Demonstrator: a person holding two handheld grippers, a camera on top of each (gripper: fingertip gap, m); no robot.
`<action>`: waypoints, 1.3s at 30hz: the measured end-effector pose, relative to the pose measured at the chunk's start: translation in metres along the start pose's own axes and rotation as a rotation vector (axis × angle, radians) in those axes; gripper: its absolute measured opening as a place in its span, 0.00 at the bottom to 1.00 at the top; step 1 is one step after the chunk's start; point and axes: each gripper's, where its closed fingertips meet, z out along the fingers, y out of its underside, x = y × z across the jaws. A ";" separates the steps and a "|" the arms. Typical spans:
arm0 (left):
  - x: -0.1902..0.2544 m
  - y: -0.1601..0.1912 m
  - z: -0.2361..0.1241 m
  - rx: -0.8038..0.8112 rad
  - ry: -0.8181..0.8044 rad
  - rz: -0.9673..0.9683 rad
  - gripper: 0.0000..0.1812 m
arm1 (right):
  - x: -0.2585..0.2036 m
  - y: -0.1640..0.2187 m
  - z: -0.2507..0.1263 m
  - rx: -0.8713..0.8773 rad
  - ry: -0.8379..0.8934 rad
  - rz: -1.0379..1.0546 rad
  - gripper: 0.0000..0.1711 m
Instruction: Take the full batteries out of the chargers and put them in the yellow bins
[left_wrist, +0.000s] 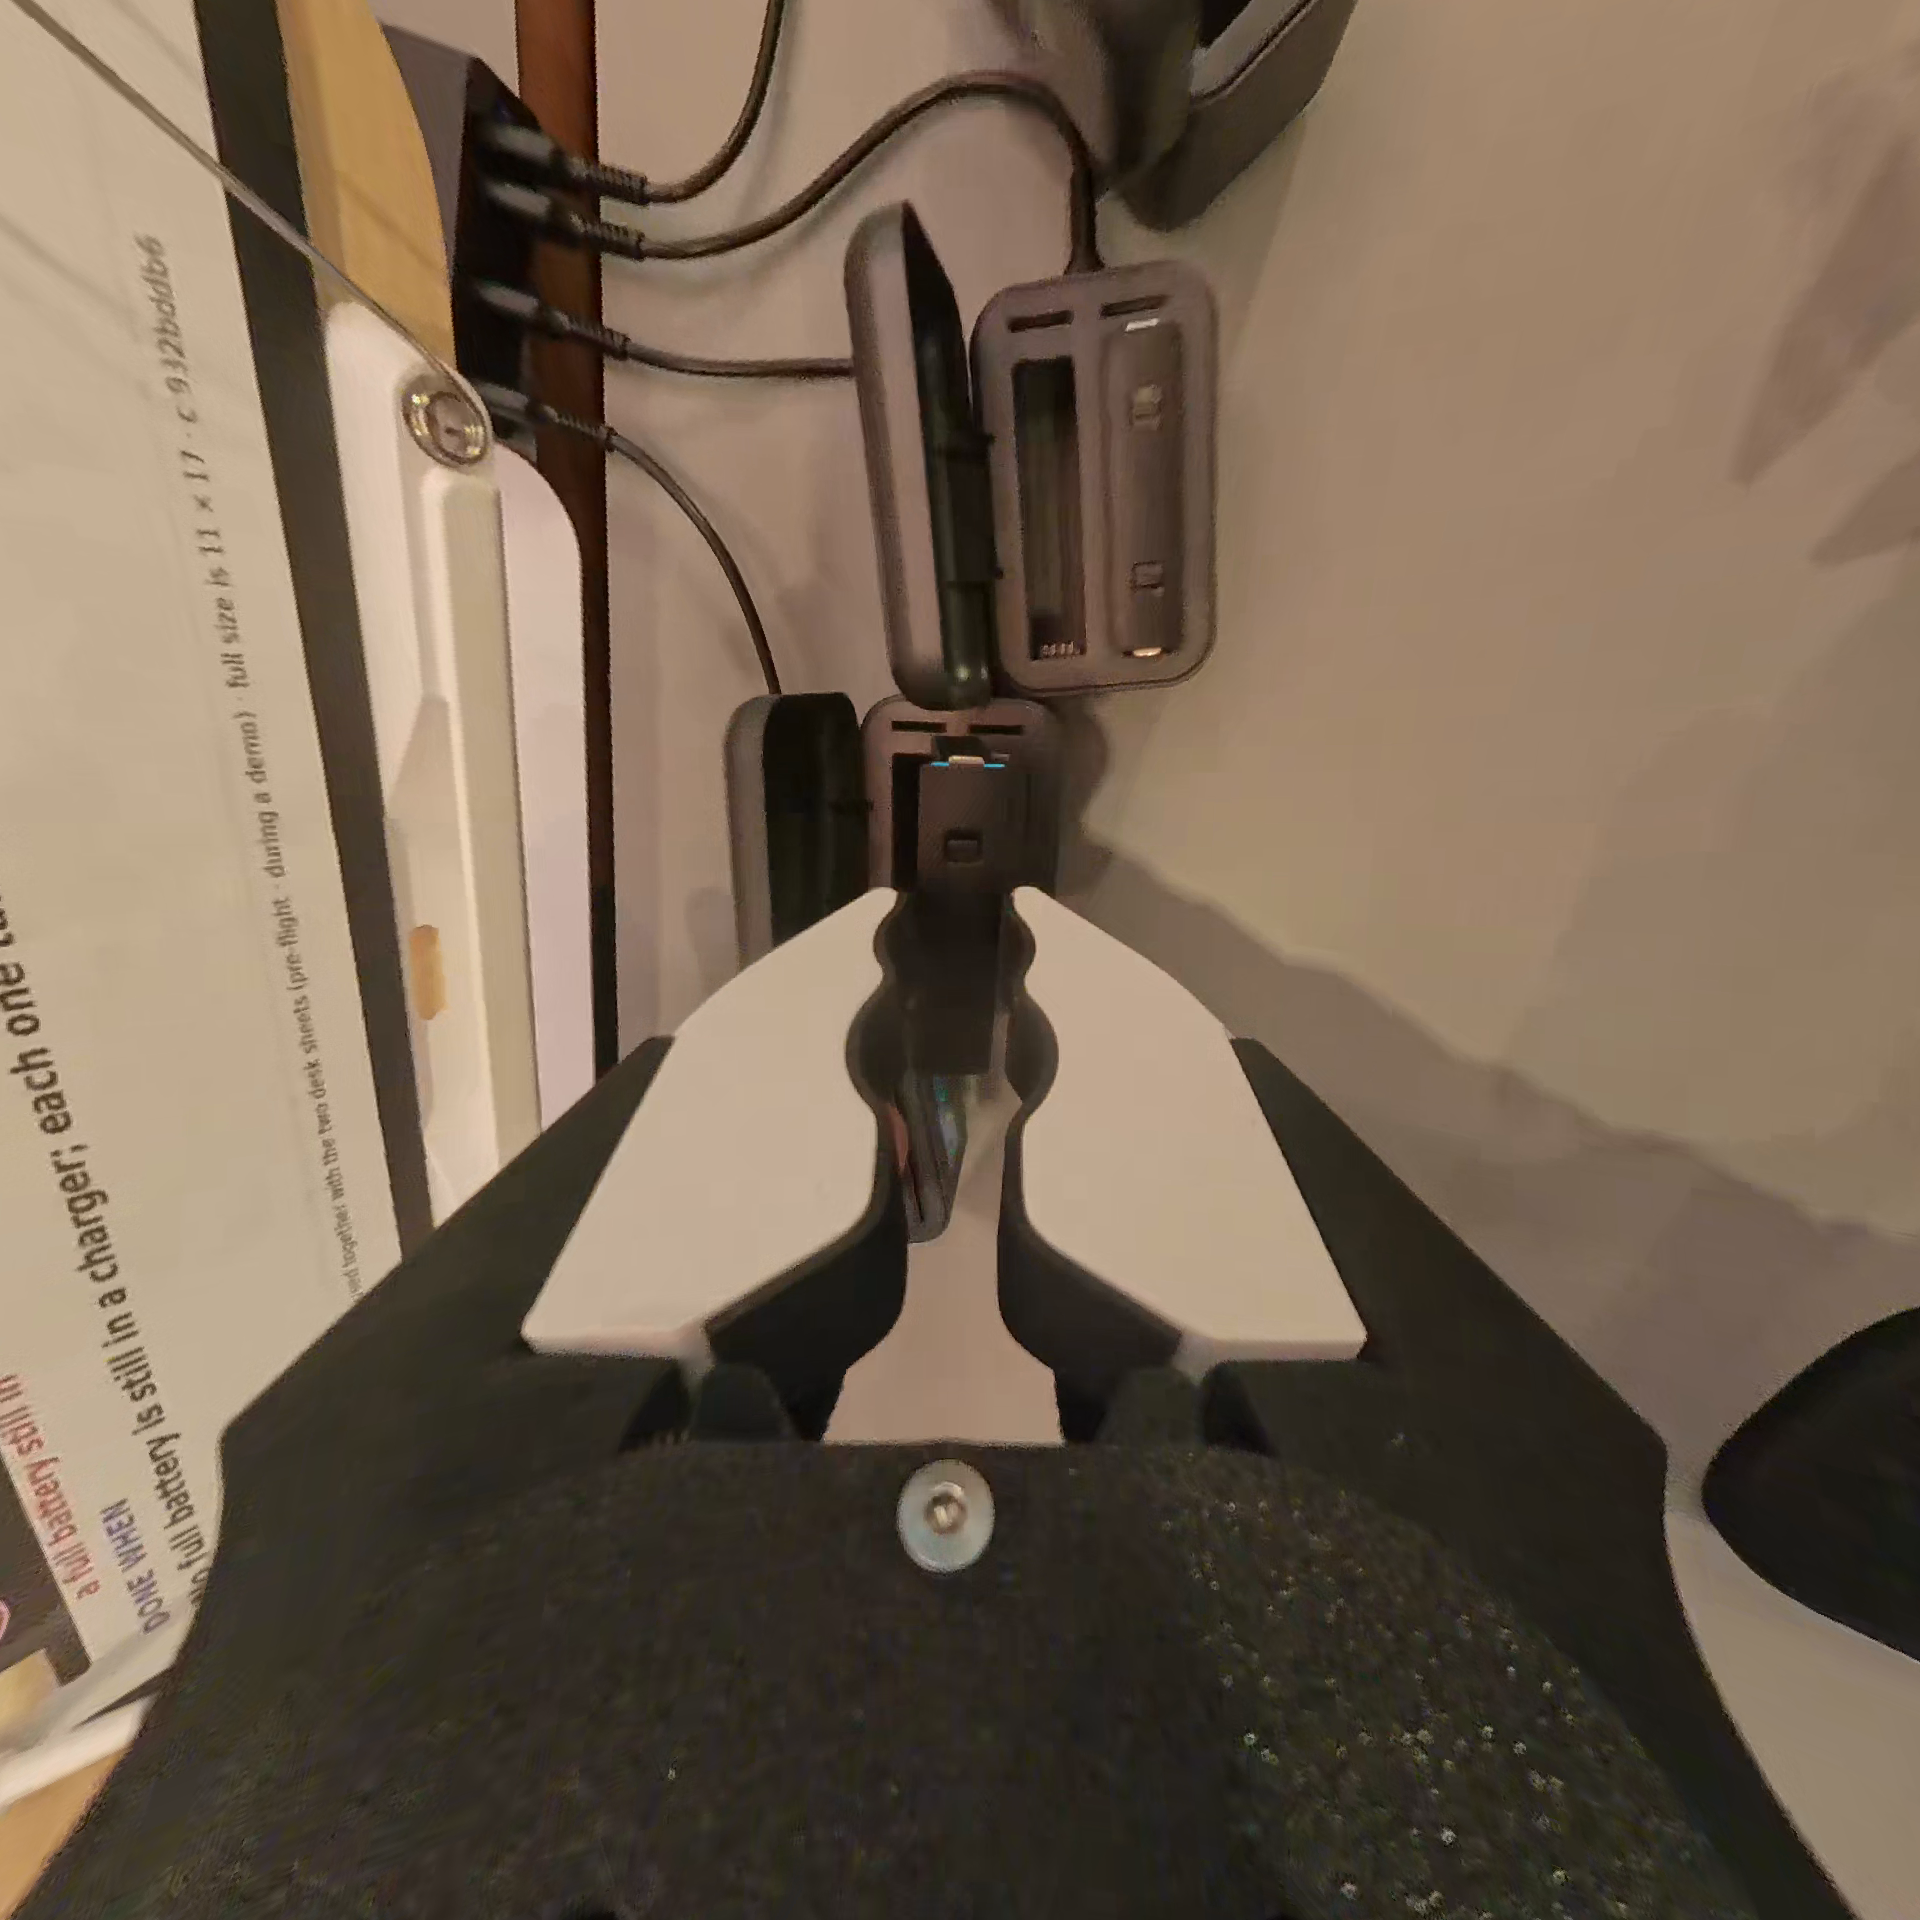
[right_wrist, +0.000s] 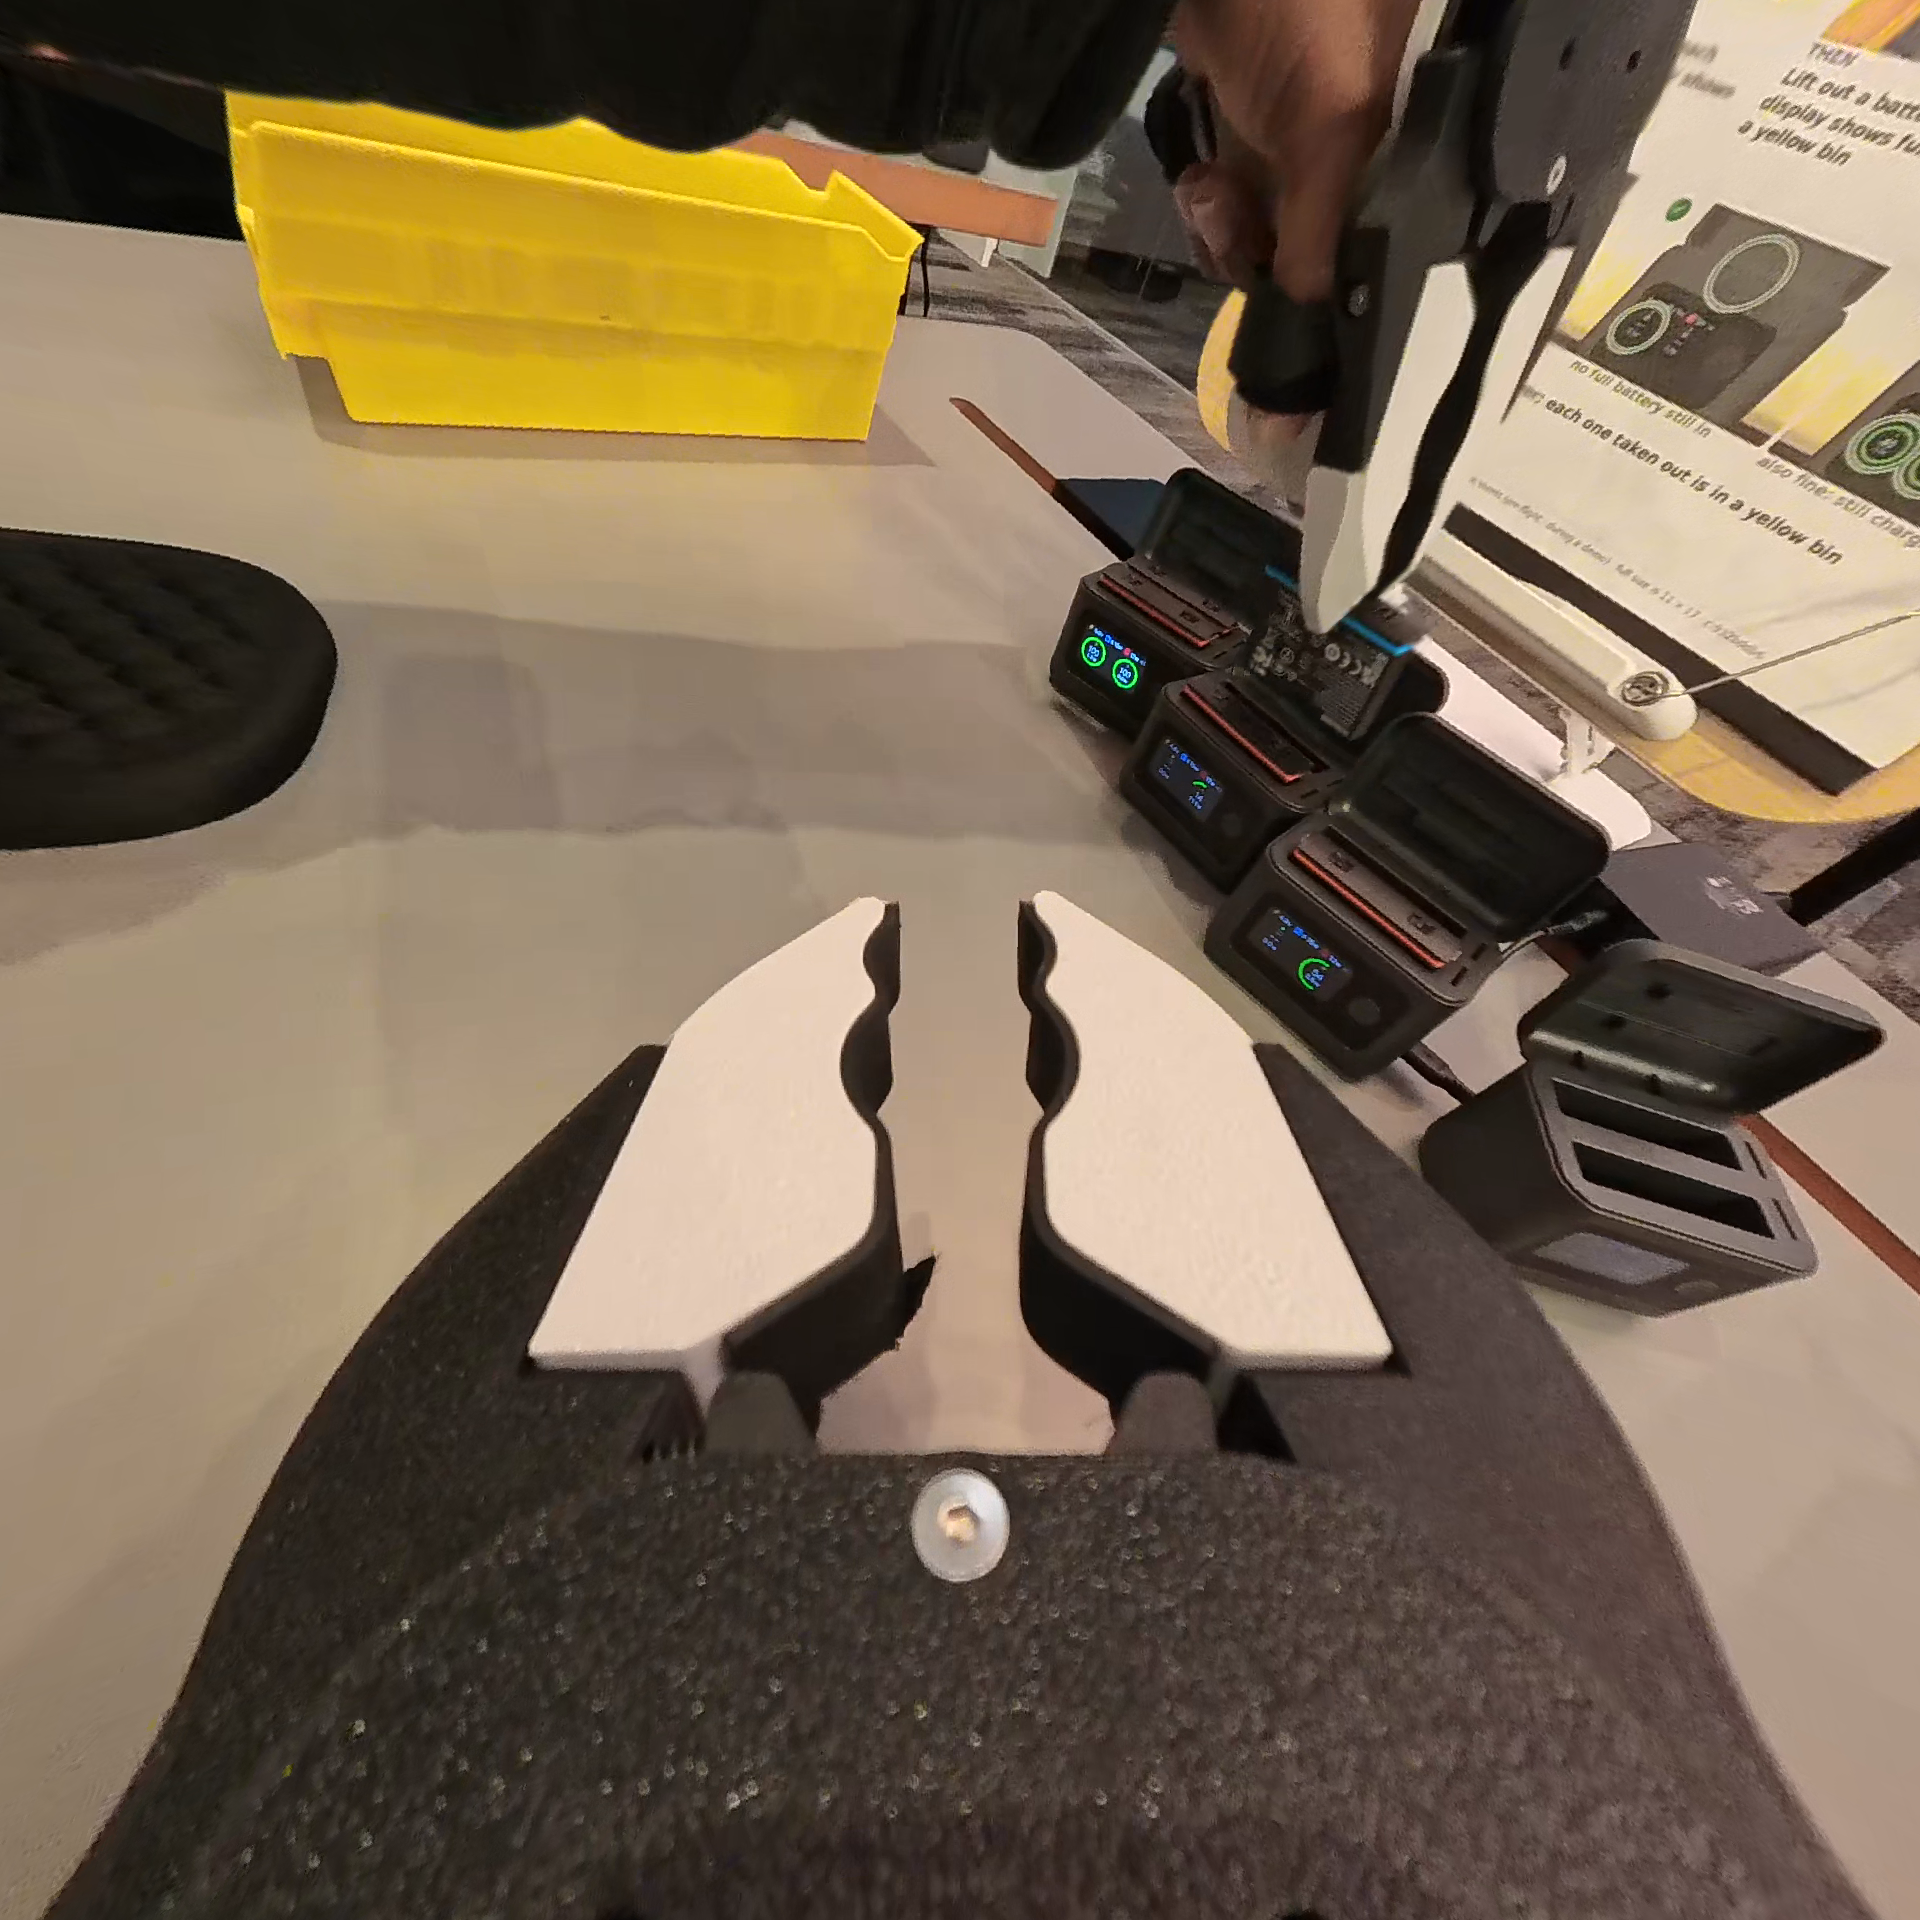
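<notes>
Battery gripped above the chargers

Now the left gripper (right_wrist: 1356, 613) pinches a black battery (right_wrist: 1325, 665) with a blue top edge and fine print on its flat face, held over the second charger (right_wrist: 1205, 774) in a row of four near the tabletop's (right_wrist: 582, 707) right edge. The right gripper (right_wrist: 958, 914) hangs parted and empty. A yellow bin (right_wrist: 561, 301) sits toward the far edge.

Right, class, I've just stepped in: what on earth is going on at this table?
A person works two handheld grippers. The left gripper is shut on a black battery, lifted partly out of a charger in a row of open-lidded chargers. The right gripper hangs open and empty above the grey table. The yellow bin waits across the table.
</notes>
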 end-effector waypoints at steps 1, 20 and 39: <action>-0.002 0.001 0.003 -0.007 0.003 -0.003 0.08 | 0.001 0.000 0.000 -0.002 0.003 0.005 0.13; -0.010 0.011 0.021 -0.045 0.031 -0.063 0.09 | 0.064 0.027 -0.014 -0.053 0.430 0.394 0.00; -0.011 0.013 0.042 0.017 0.051 -0.097 0.08 | 0.077 0.033 -0.018 -0.034 0.534 0.397 0.00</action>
